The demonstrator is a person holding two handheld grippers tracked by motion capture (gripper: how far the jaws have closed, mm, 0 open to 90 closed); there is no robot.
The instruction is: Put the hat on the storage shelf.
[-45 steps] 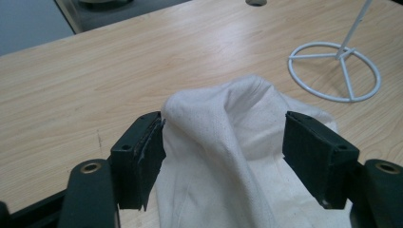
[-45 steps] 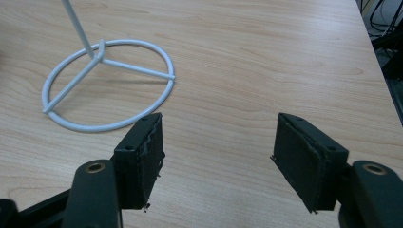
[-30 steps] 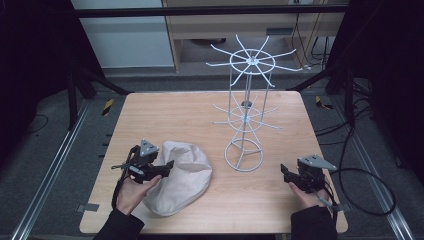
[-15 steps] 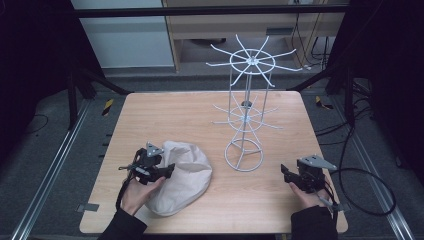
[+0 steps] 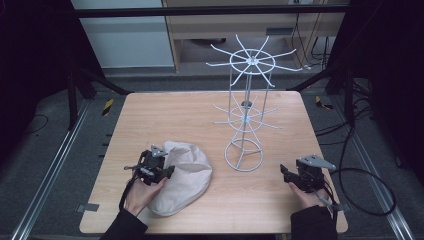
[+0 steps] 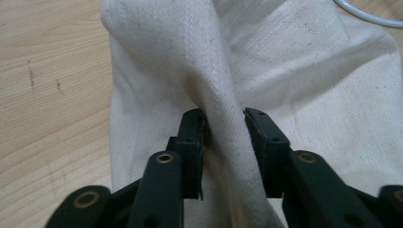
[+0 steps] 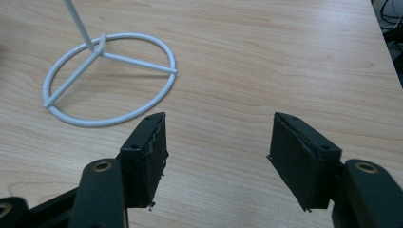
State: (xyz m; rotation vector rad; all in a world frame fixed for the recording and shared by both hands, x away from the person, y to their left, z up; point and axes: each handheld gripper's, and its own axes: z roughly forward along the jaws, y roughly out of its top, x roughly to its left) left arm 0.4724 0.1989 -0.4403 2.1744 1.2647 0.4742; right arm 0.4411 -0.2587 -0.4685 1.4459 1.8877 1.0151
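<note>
The wooden surface (image 5: 165, 115) carries a white wire rack (image 5: 245, 115) standing between the two tools, its ring base just ahead of the right tool (image 7: 216, 142). A cream cloth bag (image 5: 187, 172) lies crumpled at the left tool (image 6: 223, 128), whose jaws have just been closing and now pinch a raised fold of it. The right tool rests apart, jaws standing wide with nothing between them.

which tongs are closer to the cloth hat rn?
Left. The left tongs pinch a raised fold of the cloth hat. The right tongs hover over bare table, beyond the wire stand.
</note>
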